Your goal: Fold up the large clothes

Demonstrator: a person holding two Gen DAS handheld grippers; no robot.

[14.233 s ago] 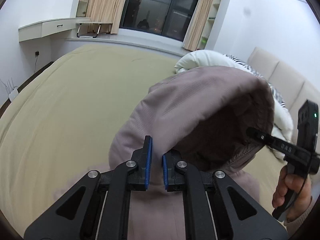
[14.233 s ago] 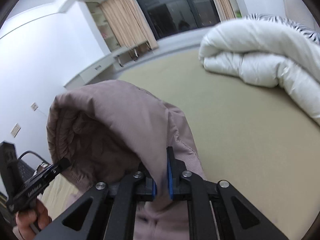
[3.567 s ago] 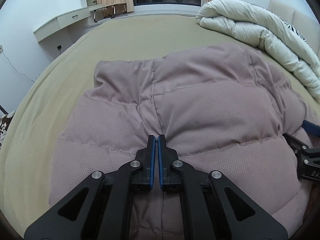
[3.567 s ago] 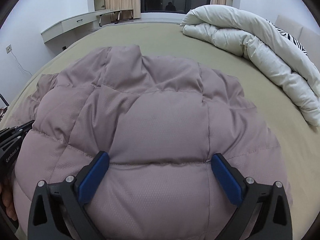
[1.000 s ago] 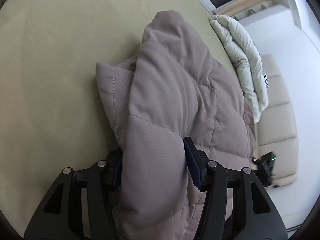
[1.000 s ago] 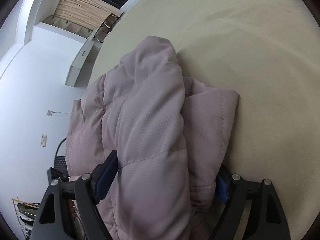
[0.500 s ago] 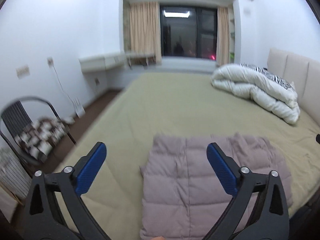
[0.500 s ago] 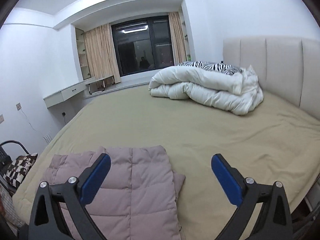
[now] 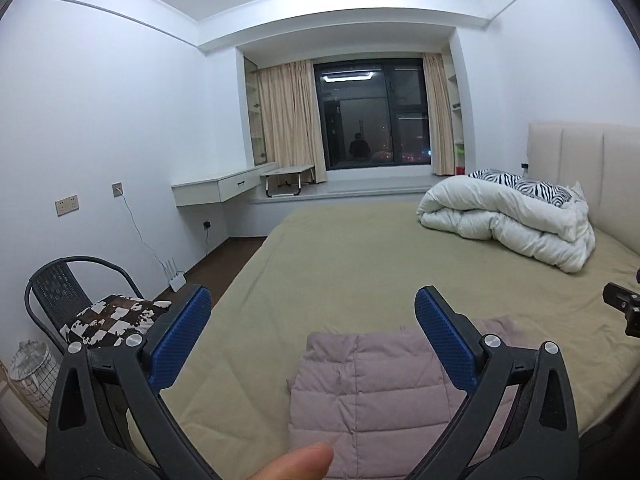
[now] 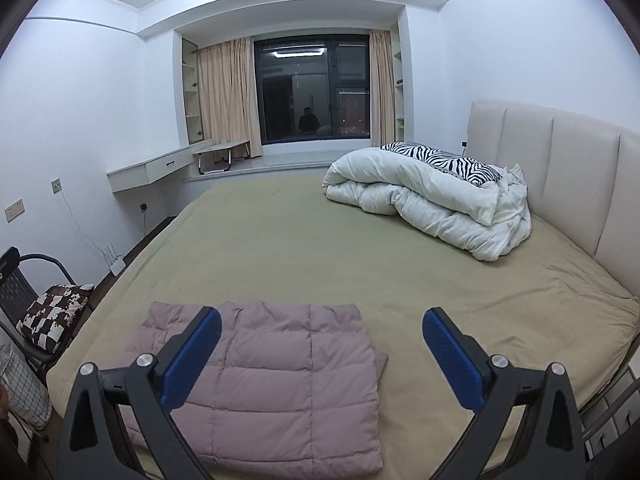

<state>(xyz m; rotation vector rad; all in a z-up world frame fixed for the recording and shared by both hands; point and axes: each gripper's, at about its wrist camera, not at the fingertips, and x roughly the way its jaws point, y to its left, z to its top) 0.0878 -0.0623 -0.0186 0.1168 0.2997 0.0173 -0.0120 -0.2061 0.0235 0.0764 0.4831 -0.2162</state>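
Note:
A mauve quilted down jacket [image 9: 372,392] lies folded in a flat rectangle on the olive bed sheet [image 9: 352,264], near the bed's front edge. It also shows in the right wrist view [image 10: 280,376]. My left gripper [image 9: 312,320] is open and empty, held above and behind the jacket. My right gripper [image 10: 320,340] is open and empty too, raised over the jacket's right side. A part of the right gripper [image 9: 624,312] shows at the right edge of the left wrist view. A fingertip [image 9: 296,464] shows at the bottom.
A white duvet [image 10: 432,200] with a zebra pillow [image 10: 440,160] lies by the padded headboard [image 10: 560,160]. A black chair [image 9: 76,300] with a patterned cushion and a wire basket [image 9: 32,376] stand left of the bed. A desk shelf [image 9: 224,188] and a window are at the far wall.
Half a second ago both grippers were open above the folded jacket; since then they have pulled back and up a little. A second ago both were closing around the bunched jacket.

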